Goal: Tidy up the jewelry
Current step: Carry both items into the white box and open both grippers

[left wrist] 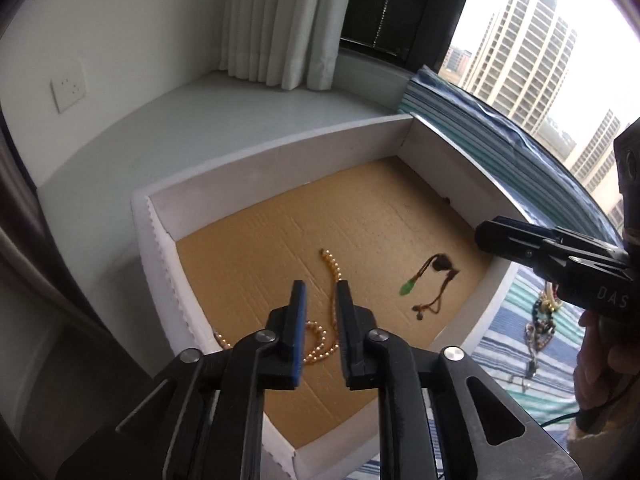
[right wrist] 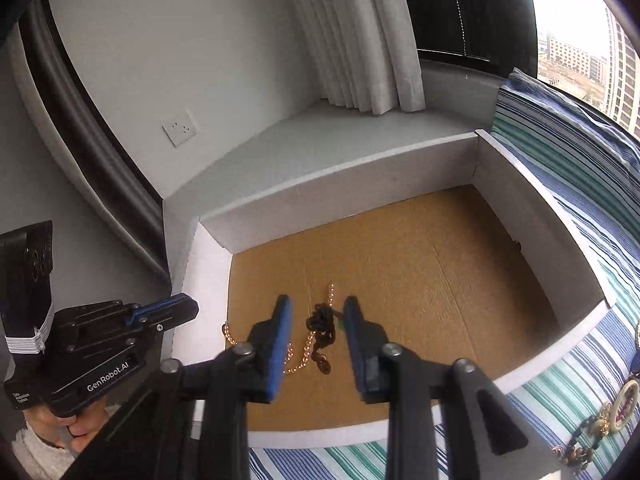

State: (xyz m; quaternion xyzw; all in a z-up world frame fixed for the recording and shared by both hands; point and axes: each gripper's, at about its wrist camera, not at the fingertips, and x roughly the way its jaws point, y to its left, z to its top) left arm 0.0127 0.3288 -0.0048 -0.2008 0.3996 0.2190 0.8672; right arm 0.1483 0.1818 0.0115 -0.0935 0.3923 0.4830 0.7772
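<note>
My left gripper has its fingers apart and empty, hanging over the lower middle of the frame above the gold bead strand. My right gripper is likewise parted and holds nothing; between its fingers I see the dark cord necklace, whose green pendant shows best in the left wrist view.

Both pieces lie loose on the brown floor of the white-walled box, near each other; whether they touch I cannot tell. More jewelry sits outside the box on the striped cloth, at lower right of the right wrist view.

My judgement on handling: all are light and limp, so they will drape and swing when lifted. The bead strand looks smooth and may slide between pads; I would pinch across a bunched loop. For the cord necklace, I would take the knotted cord, not the pendant, which may chip.
</note>
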